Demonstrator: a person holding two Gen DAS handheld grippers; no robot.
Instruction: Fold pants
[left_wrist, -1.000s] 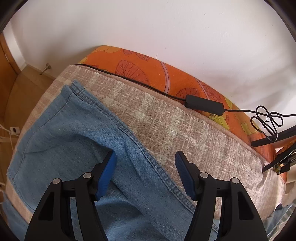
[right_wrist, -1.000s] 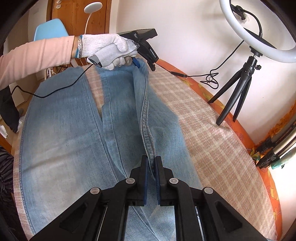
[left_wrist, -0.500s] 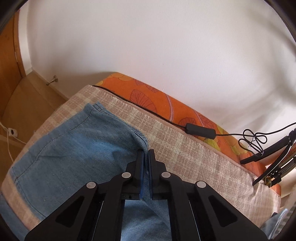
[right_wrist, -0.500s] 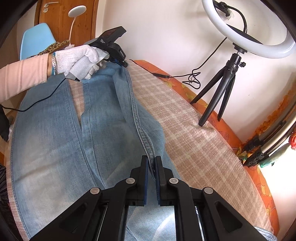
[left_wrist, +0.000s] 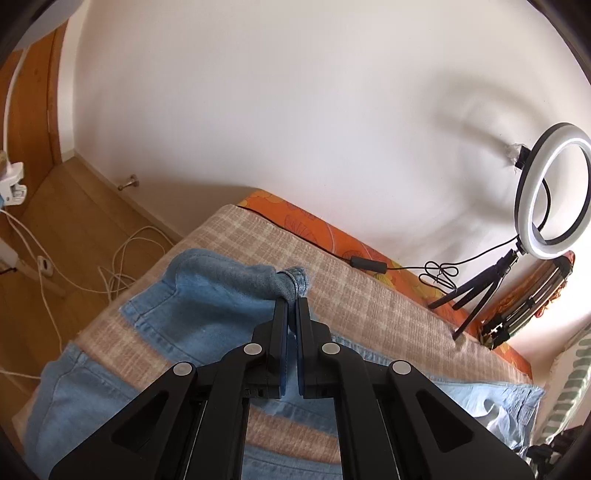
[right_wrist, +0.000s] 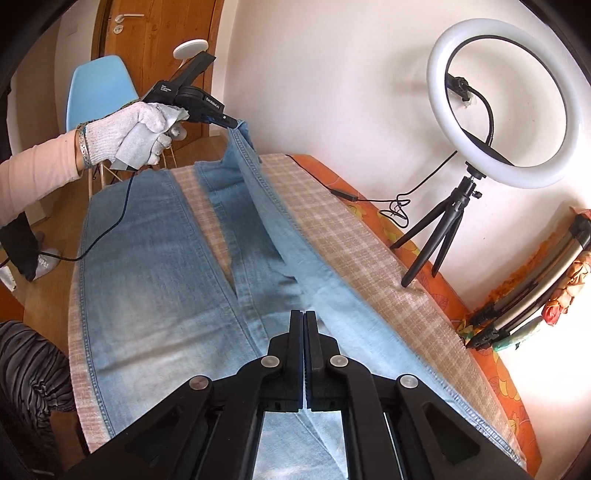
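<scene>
Above the plaid blanket (right_wrist: 354, 236), your left gripper (left_wrist: 291, 306) and right gripper (right_wrist: 303, 321) each pinch the faded blue denim jeans (right_wrist: 155, 280); uneven lifting could skew the fold.

Waistband of the jeans (right_wrist: 155, 295) behind the right tongs (right_wrist: 304, 321), person's arm (right_wrist: 33, 166) past the left edge.
</scene>
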